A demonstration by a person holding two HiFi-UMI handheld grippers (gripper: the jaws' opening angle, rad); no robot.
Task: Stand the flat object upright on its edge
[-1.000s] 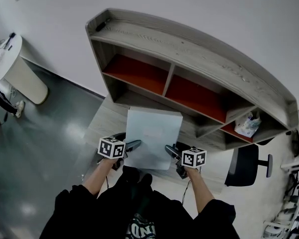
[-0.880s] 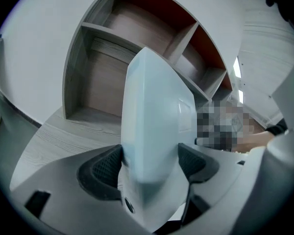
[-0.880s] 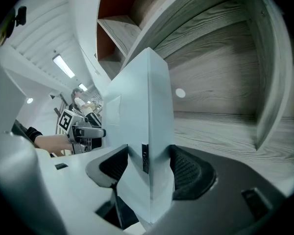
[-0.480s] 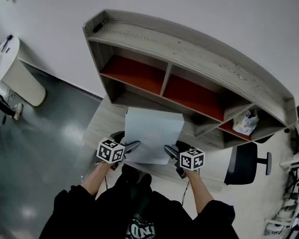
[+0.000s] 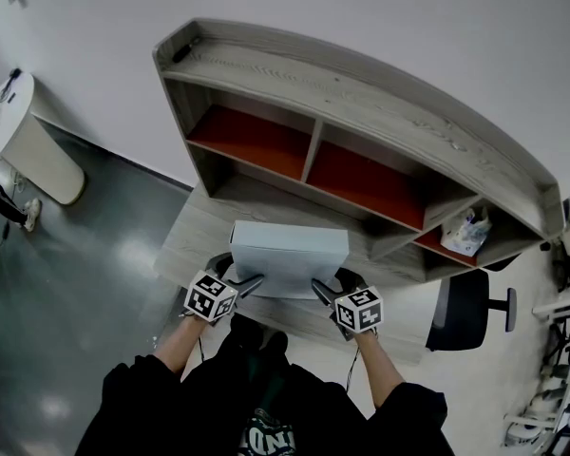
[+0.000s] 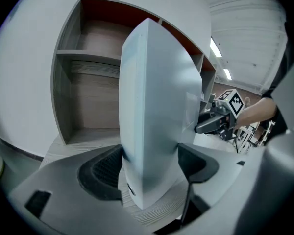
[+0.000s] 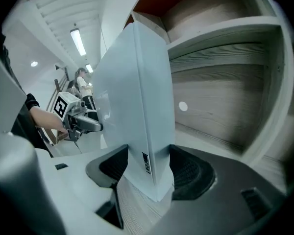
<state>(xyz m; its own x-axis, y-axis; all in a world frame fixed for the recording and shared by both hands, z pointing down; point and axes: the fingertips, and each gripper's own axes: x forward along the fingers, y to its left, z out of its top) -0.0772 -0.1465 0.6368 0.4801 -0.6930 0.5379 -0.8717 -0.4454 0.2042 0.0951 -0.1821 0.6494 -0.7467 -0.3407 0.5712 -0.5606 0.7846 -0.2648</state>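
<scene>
- Grey floor and a plain white wall surround a pale wood desk with a shelf unit at its back, red panels behind the compartments. A black office chair stands off to the right.
- On the desk, in front of the middle compartments, is the flat box, pale blue-white, held between both tools.
- From above, it shows mostly its narrow top side and a strip of its broad face, so it looks steeply tipped up or close to upright rather than lying flat.
- The left gripper pinches the box's left end near the bottom, one jaw pressed to each broad face.
- The right gripper clamps the right end the same way, with a small printed label just above its jaws.
- In both gripper views the bottom corner of the box sits at or just above the wood. I cannot tell for sure whether it touches.
- By my reckoning, most of the raising is done. What is left is to settle the bottom edge squarely on the desk, check that it balances, and let go with both tools without knocking it over.
</scene>
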